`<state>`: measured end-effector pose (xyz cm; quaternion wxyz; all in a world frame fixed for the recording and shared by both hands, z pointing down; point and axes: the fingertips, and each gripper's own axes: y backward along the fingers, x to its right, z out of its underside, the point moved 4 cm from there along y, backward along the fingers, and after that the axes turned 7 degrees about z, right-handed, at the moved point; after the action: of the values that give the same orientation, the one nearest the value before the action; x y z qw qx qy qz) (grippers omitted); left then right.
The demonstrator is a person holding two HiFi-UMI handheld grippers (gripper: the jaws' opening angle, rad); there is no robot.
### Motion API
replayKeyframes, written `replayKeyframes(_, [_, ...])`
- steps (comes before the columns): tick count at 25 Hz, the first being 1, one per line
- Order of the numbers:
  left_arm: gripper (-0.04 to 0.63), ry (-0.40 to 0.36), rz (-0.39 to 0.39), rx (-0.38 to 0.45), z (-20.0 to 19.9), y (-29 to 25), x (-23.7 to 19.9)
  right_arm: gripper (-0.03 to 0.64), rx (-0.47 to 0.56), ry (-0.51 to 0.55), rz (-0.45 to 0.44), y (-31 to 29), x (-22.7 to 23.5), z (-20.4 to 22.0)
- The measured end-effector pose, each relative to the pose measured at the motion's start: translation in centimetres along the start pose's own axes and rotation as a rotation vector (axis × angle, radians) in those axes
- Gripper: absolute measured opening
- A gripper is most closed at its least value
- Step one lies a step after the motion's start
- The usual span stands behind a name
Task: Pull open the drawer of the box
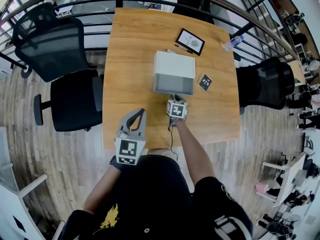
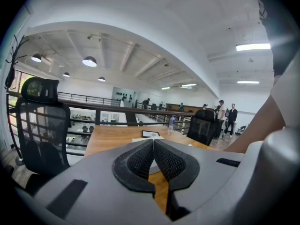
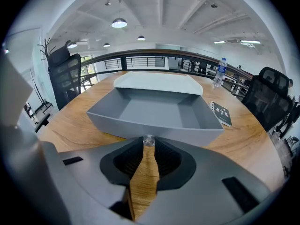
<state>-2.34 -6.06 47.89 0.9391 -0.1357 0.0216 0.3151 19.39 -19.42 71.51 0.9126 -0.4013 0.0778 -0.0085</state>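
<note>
Nearest, left claw [image 1: 138,113] closed and empty over the worktop's [image 1: 130,84] near edge; beyond, right claw [image 1: 174,98] narrowly pinching the small clear knob [image 3: 148,141] of the grey drawer [image 3: 154,111], already well out of the white box [image 1: 174,64] mid-worktop; likely risk with further pulling: knob slipping free, or the unbraced box dragging along.

You see a tablet [image 1: 190,41] at the table's [image 1: 130,59] far end, a notebook [image 1: 204,81] nearer, a bottle [image 1: 233,42] at its right edge, a chair [image 1: 50,46] left
</note>
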Motion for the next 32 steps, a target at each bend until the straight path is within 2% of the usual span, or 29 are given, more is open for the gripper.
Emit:
replayKeyframes(9, [0.018, -0.001, 0.012, 0.005, -0.1, -0.1, 0.6, 0.069, -0.009, 0.021, -0.011, 0.9, 0.0, 1.2])
replayKeyframes(15, [0.018, -0.003, 0.023, 0.01, 0.1, 0.0, 1.2, 0.069, 0.034, 0.09, -0.038, 1.6, -0.2, 0.9])
replayKeyframes(20, [0.018, -0.01, 0.034, 0.013, 0.0, 0.1, 1.6, 0.062, 0.02, 0.087, -0.037, 2.1, 0.0, 1.4])
replayKeyframes(22, [0.018, -0.012, 0.039, 0.013, 0.1, 0.1, 1.7, 0.041, 0.021, 0.087, -0.03, 2.4, 0.2, 1.7])
replayKeyframes(23, [0.018, -0.013, 0.041, 0.012, 0.1, 0.1, 1.8, -0.002, 0.023, 0.087, -0.021, 2.6, 0.3, 1.9])
replayKeyframes(26, [0.018, -0.017, 0.05, 0.011, 0.1, 0.0, 2.0, -0.006, 0.038, 0.085, -0.011, 3.2, 0.7, 2.4])
replayKeyframes(28, [0.018, -0.022, 0.055, 0.01, 0.1, 0.0, 2.1, -0.006, 0.067, 0.057, -0.012, 4.2, 1.0, 2.2])
replayKeyframes(30, [0.018, -0.029, 0.055, 0.005, 0.2, 0.2, 2.1, -0.006, 0.095, -0.031, -0.027, 6.4, 1.5, 2.0])
replayKeyframes(32, [0.018, -0.033, 0.052, -0.01, 0.7, 0.4, 1.8, -0.006, 0.119, -0.139, -0.103, 10.0, 1.7, 2.7])
